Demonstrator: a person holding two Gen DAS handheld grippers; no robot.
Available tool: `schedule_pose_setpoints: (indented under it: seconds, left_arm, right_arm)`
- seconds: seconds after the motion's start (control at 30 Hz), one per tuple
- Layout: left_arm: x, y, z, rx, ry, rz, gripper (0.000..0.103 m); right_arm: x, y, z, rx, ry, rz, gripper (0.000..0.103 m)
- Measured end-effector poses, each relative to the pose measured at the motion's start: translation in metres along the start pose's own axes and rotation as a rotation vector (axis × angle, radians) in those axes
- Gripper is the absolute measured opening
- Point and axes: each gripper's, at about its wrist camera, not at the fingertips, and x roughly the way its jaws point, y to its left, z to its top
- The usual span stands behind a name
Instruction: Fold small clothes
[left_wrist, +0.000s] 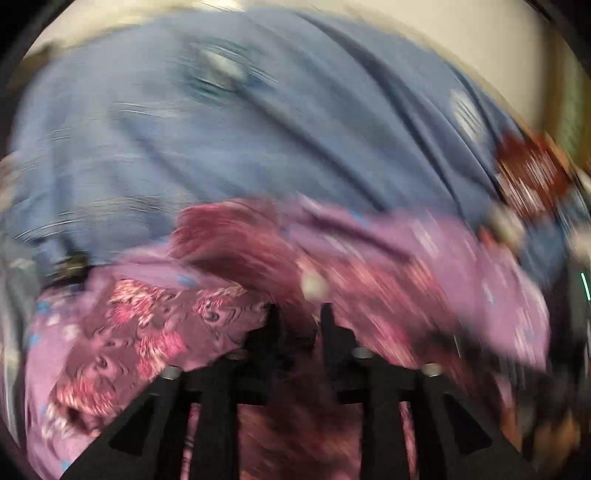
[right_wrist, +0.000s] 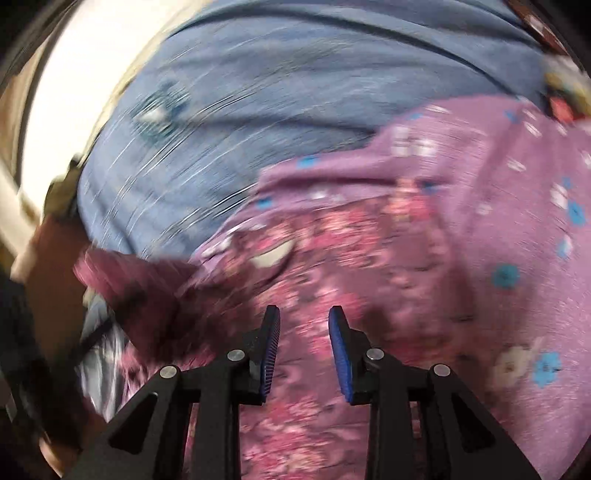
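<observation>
- Left gripper (left_wrist: 297, 314): black two-finger tool at the bottom of the left wrist view. Its tips stand close together with maroon cloth bunched between and around them; heavy blur there, so whether they pinch the cloth cannot be told.
- Right gripper (right_wrist: 303, 325): black frame, blue ribbed pads (right_wrist: 338, 343) on the inner faces. Fingers apart, nothing between them; it sits over the patterned middle of the garment. Contact with the cloth cannot be judged.
- Purple floral garment (right_wrist: 498, 206): small piece of clothing, lilac ground with blue and white flowers, plus a darker maroon panel (right_wrist: 332, 251) printed in pink blooms. It lies rumpled on the blue sheet, filling the lower and right parts of the right wrist view. In the left wrist view the same garment (left_wrist: 122, 332) spreads across the lower half, one lilac flap (left_wrist: 461, 251) running out to the right.
- Blue sheet (left_wrist: 221, 147): wrinkled blue fabric beneath the garment, covering the upper half of both views (right_wrist: 277, 92); a pale printed motif (left_wrist: 221, 68) shows on it, blurred.
- Red patterned item (left_wrist: 528, 173): at the sheet's right edge in the left wrist view, too smeared to name.
- Pale wall or surface (right_wrist: 85, 74): beyond the sheet, at upper left of the right wrist view.
- Image condition: both views are motion-blurred; fine detail is unreliable.
</observation>
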Motion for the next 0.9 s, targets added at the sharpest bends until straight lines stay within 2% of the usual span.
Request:
schedule_pose_setpoints:
  seconds: [0.03,0.1,0.13,0.17,0.23,0.3,0.37,0.43,0.5,0.57,0.6,0.67,0.7,0.8,0.9]
  left_arm:
    - [-0.002,-0.001,0.001,0.026,0.0,-0.027,0.037]
    - [-0.017,0.009,0.007,0.014,-0.061,-0.052,0.049]
    - [-0.028,0.022,0.012,-0.023,-0.103,-0.07,0.06]
    - [-0.038,0.028,0.012,-0.055,-0.133,-0.086,0.066]
    - [-0.06,0.061,0.011,-0.159,-0.202,-0.11,0.071]
    - [-0.071,0.093,0.002,-0.245,-0.22,-0.045,0.073]
    - [-0.072,0.114,-0.015,-0.307,-0.199,0.091,0.073]
    - [-0.064,0.141,-0.023,-0.364,-0.166,0.199,0.072]
    - [-0.056,0.152,-0.03,-0.414,-0.134,0.282,0.072]
    - [-0.047,0.164,-0.035,-0.461,-0.099,0.347,0.072]
    - [-0.04,0.168,-0.037,-0.482,-0.064,0.377,0.072]
    - [-0.024,0.176,-0.04,-0.503,-0.006,0.42,0.072]
    - [-0.016,0.178,-0.042,-0.505,0.021,0.44,0.072]
    - [0.002,0.178,-0.04,-0.492,0.077,0.467,0.072]
    - [0.005,0.173,-0.037,-0.477,0.067,0.468,0.072]
  right_arm:
    - [-0.001,-0.008,0.002,0.032,0.0,0.004,0.04]
    - [-0.003,-0.02,0.008,0.086,0.001,0.032,0.047]
    - [-0.003,-0.021,0.009,0.096,0.004,0.05,0.048]
    - [-0.002,-0.021,0.01,0.096,0.01,0.07,0.049]
    - [0.004,-0.014,0.009,0.077,0.031,0.098,0.053]
    - [0.012,-0.003,0.007,0.036,0.059,0.092,0.053]
    - [0.023,0.006,0.006,0.002,0.082,0.062,0.054]
    - [0.037,0.011,0.008,-0.013,0.103,0.031,0.054]
    - [0.048,0.01,0.005,-0.018,0.143,0.019,0.054]
    - [0.065,0.009,0.001,-0.011,0.185,0.014,0.054]
    - [0.067,0.011,-0.003,-0.026,0.176,0.005,0.053]
    - [0.066,0.024,-0.006,-0.103,0.15,-0.028,0.031]
    - [0.066,0.03,-0.008,-0.137,0.152,-0.038,0.006]
    - [0.054,0.043,-0.009,-0.224,0.093,-0.071,0.005]
    - [0.023,0.046,0.003,-0.217,-0.014,-0.066,0.005]
